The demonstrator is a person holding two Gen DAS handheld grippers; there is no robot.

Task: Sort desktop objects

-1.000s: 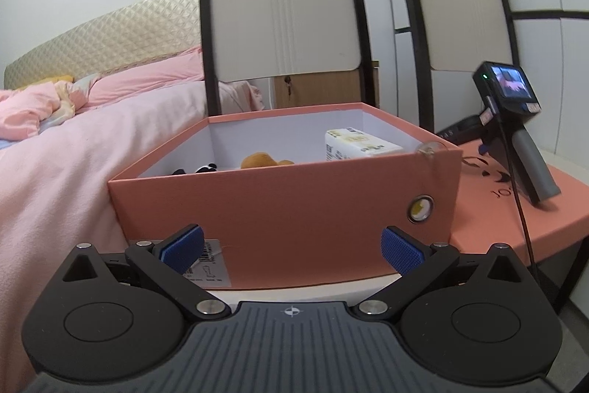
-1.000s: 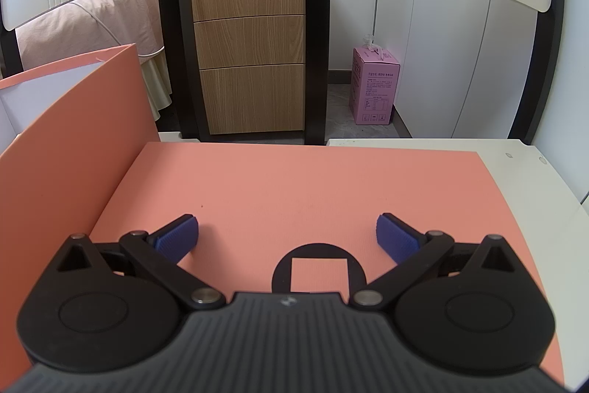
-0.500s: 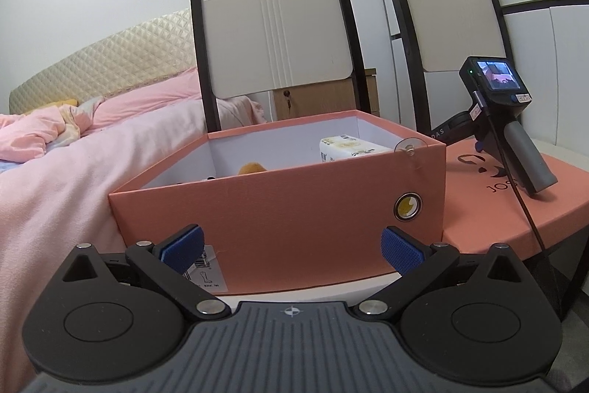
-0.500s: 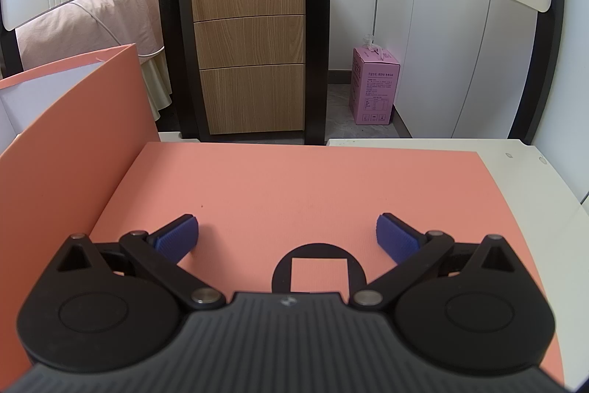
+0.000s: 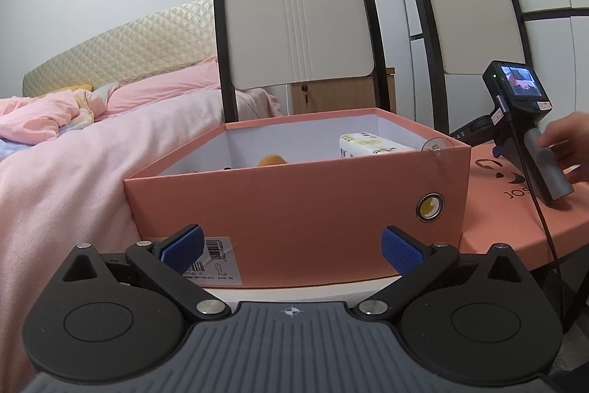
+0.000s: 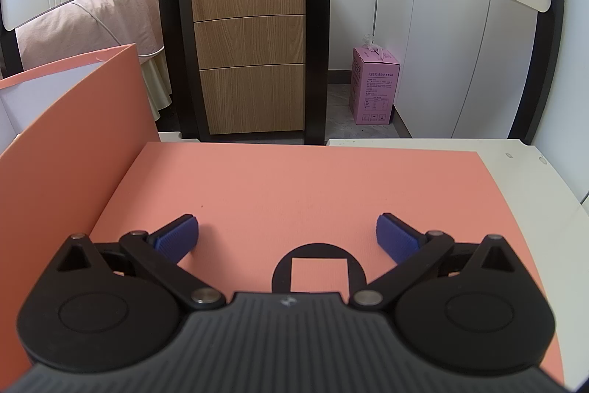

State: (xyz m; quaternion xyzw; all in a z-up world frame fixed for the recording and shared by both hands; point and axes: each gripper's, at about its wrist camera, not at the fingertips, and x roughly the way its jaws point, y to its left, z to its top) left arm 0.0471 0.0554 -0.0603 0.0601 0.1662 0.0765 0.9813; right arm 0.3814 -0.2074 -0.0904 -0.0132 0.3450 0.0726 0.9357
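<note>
A big bed [image 5: 92, 135] with pink covers fills the left side of the room. Two chairs [image 5: 298, 24] with pale backs stand behind the desk, and a wooden set of drawers [image 6: 250, 43] stands past them. A small pink carton [image 6: 373, 87] sits on the floor by the wall.

On the white desk [image 6: 522, 179] is an open salmon-pink box [image 5: 294, 201]. Its flat lid [image 6: 294, 194] lies just beside it, on the right. Inside the box I can see a white packet [image 5: 368, 146] near the right wall and the top of something round and orange [image 5: 271, 160] in the middle. A clear suction cup [image 5: 438, 148] sits on the box's front right corner.

The left gripper [image 5: 292, 247] is low in front of the box, with its blue pads [image 5: 184, 245] spread wide and nothing between them. The right gripper [image 6: 287, 238] rests on the lid, jaws also spread wide and holding nothing. A hand [image 5: 567, 142] touches its grey handle.
</note>
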